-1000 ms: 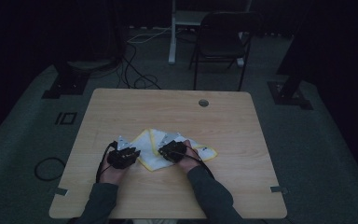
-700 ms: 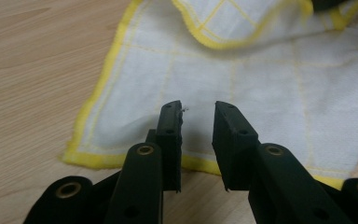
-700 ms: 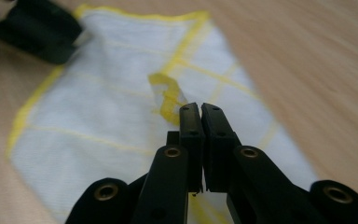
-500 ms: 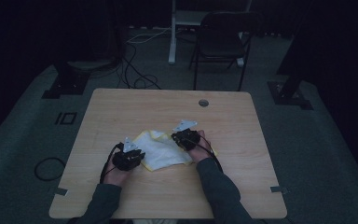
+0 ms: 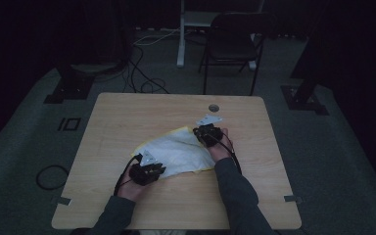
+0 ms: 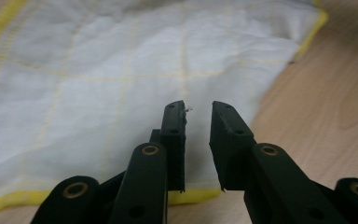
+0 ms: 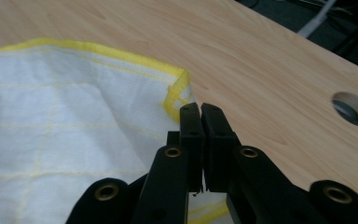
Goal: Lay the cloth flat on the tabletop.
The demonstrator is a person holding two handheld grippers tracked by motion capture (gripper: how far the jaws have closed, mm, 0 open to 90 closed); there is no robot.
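The white cloth with yellow hem [image 5: 176,152] lies partly spread near the middle of the worktop [image 5: 127,117], between my two hands. I judge it light, limp and thin, with no stiffness to carry its own shape; it will sag and drag wherever it is unsupported. It is not fragile, and the weave should not slip from a pinch. The hemmed corners and edges are the sound places to take hold.

Right tool [image 7: 200,112]: jaws closed, pinching the cloth just beside its far yellow corner, on the side of the cloth nearest the worktop's cable hole [image 5: 213,107].

Left tool [image 6: 198,109]: jaws partly open, having just been closing, with a clear gap between them. It hovers over the cloth's near hem and grips nothing.
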